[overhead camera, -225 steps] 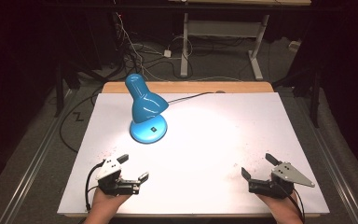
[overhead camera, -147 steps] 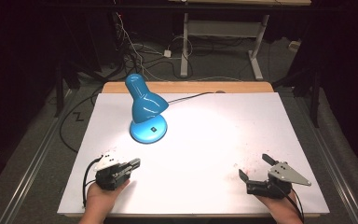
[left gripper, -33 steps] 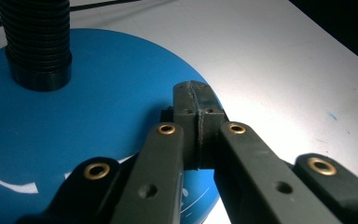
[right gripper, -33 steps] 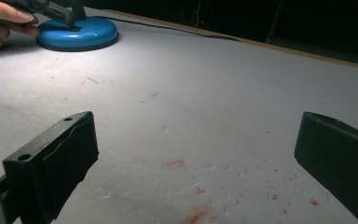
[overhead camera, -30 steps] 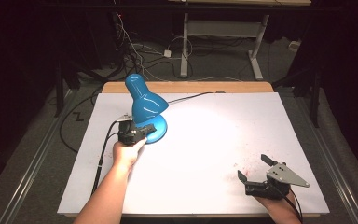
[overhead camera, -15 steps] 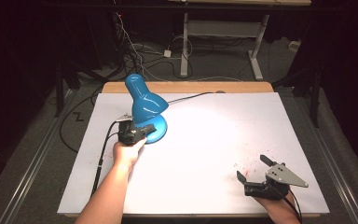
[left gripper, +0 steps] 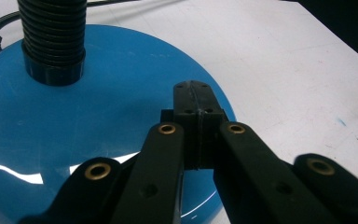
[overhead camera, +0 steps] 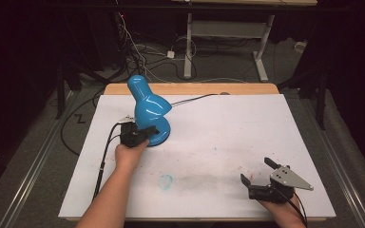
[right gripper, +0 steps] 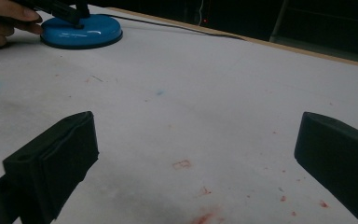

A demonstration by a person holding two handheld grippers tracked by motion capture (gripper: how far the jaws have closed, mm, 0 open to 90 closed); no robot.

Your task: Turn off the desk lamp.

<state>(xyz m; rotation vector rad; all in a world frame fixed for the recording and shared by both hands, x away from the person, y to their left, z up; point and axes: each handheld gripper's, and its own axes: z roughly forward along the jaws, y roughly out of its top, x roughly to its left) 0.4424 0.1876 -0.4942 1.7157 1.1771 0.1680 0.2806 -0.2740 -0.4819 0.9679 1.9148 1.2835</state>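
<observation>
Your left gripper (left gripper: 198,100) rests its pressed-together fingers on the glossy blue round lamp base (left gripper: 51,126), while your right gripper (overhead camera: 261,173) lies with fingers spread on the white tabletop (overhead camera: 228,123).

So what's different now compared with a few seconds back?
The left gripper closed its jaws and travelled from the table's near edge up to the lamp; its shut tips now rest over the blue base. The right gripper stayed open near the front right, and the lamp itself has not shifted.
</observation>
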